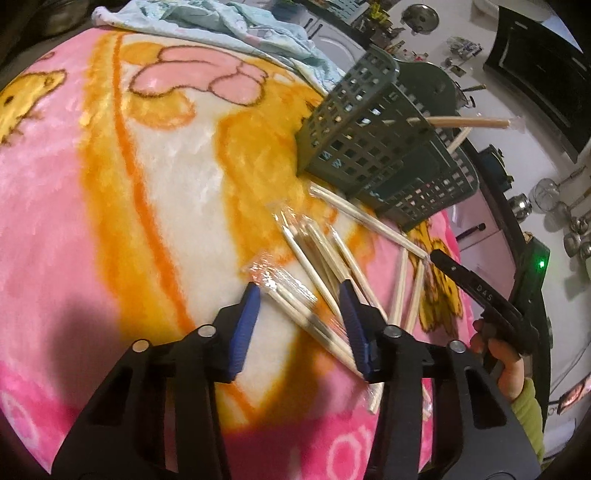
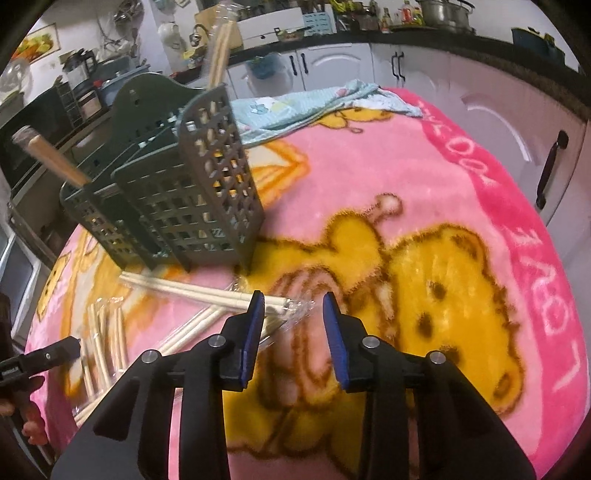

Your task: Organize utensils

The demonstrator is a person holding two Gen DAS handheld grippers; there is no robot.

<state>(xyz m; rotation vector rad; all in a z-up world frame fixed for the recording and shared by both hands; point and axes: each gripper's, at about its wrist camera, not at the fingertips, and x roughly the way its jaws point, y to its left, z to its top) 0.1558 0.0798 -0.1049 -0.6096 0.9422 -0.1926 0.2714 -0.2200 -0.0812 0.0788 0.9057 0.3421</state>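
Several wrapped pairs of pale wooden chopsticks (image 1: 325, 251) lie scattered on a pink cartoon blanket (image 1: 55, 192). My left gripper (image 1: 299, 295) is open and low over them, with one wrapped pair (image 1: 295, 299) lying slantwise between its blue pads. My right gripper (image 2: 293, 308) is open too, and the clear wrapper end (image 2: 299, 306) of a long pair (image 2: 207, 295) sits between its fingers. A dark green slotted utensil holder (image 1: 369, 147) (image 2: 177, 192) stands just beyond, holding chopsticks (image 2: 218, 48) and a wooden handle (image 2: 51, 158). The other gripper shows at each view's edge.
A light blue cloth (image 1: 240, 26) (image 2: 314, 99) lies crumpled at the blanket's far edge. White cabinets with black handles (image 2: 550, 173) and a cluttered dark kitchen counter (image 2: 332, 37) surround the surface. A hand in a green sleeve (image 1: 524, 398) holds the right gripper.
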